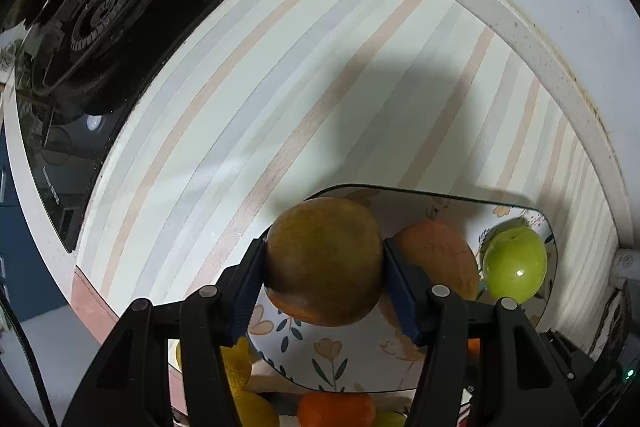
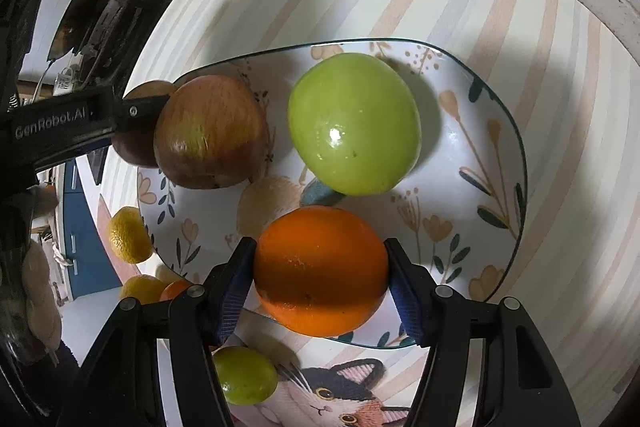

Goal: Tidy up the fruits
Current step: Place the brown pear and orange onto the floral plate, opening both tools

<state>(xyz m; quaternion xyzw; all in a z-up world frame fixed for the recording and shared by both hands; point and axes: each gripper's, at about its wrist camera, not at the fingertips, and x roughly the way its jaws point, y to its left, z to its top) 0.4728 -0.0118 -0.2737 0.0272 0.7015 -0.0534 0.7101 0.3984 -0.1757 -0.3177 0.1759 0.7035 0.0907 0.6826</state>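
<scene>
My left gripper [image 1: 324, 263] is shut on a brown-green round fruit [image 1: 324, 259] and holds it over the left edge of the floral plate [image 1: 360, 359]. On the plate lie a red apple [image 1: 436, 255] and a green apple [image 1: 516, 263]. My right gripper [image 2: 320, 267] is shut on an orange [image 2: 320, 267] over the near part of the plate [image 2: 472, 155]. In the right wrist view the red apple [image 2: 210, 131] and green apple [image 2: 354, 123] sit on the plate, and the left gripper's finger [image 2: 136, 113] holds the brown fruit [image 2: 136, 147] behind the red apple.
Loose fruit lies off the plate on the striped mat [image 1: 248, 99]: yellow citrus [image 2: 128, 235], a second one [image 2: 142, 287], a small green fruit [image 2: 246, 375]. A black gas stove [image 1: 92, 27] stands far left. The white counter rim [image 1: 520, 27] curves behind.
</scene>
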